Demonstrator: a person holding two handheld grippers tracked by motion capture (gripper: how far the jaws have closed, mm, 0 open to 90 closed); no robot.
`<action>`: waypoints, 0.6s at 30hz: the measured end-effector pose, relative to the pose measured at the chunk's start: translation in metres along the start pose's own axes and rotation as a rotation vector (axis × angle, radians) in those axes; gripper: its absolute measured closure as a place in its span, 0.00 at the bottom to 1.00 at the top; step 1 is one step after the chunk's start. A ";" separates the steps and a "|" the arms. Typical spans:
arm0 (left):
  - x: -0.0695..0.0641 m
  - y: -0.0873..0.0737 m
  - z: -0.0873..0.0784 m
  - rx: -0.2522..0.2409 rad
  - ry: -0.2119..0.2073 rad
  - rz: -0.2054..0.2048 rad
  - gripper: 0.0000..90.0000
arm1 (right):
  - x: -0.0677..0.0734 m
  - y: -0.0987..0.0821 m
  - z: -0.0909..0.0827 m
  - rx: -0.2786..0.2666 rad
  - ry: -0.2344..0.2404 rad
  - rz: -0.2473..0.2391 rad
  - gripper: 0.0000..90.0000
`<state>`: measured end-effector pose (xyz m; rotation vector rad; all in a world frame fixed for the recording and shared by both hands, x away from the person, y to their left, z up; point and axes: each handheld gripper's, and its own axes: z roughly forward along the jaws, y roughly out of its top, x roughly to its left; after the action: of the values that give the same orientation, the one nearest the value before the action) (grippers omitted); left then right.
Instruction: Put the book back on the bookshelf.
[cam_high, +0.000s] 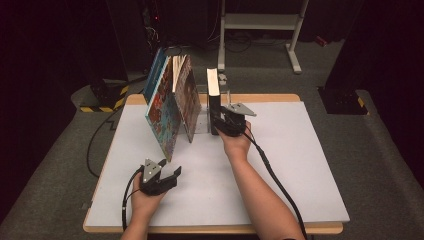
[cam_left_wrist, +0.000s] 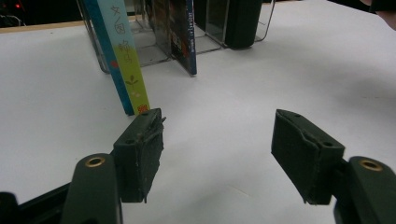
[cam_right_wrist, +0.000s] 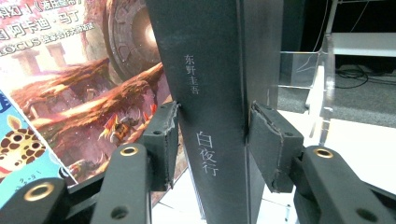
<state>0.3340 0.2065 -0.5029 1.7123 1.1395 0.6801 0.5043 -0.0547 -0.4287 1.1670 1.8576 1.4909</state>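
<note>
left gripper (cam_high: 169, 170) low near the front edge, jaws wide apart, nothing between them, left hand (cam_high: 145, 197) gripping from behind, right gripper (cam_high: 226, 123) reaching forward — forearm extended, jaws closed around a spine, pads touching both sides

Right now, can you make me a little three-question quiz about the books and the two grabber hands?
1. True or false: the right gripper has its fingers on either side of the black book's spine.
2. Which gripper has nothing between its fingers? A) the left gripper B) the right gripper C) both
3. Fill in the word: the colourful books lean to one side, while the black book stands ____ in the clear book rack.

Key: 1 true. 2 A: it rests on the white table with its fingers apart. 3 upright.
</note>
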 end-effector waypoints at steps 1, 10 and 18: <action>0.000 0.000 0.000 0.002 -0.001 -0.001 0.38 | 0.000 0.000 0.001 0.001 0.003 0.002 0.58; 0.001 -0.001 0.001 0.009 -0.002 -0.003 0.38 | 0.002 0.003 0.009 -0.003 0.005 0.007 0.56; 0.001 -0.001 0.001 0.007 -0.003 -0.002 0.38 | 0.002 0.003 0.009 0.003 0.004 0.010 0.55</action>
<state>0.3351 0.2071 -0.5041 1.7177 1.1431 0.6731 0.5111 -0.0485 -0.4280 1.1777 1.8599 1.4968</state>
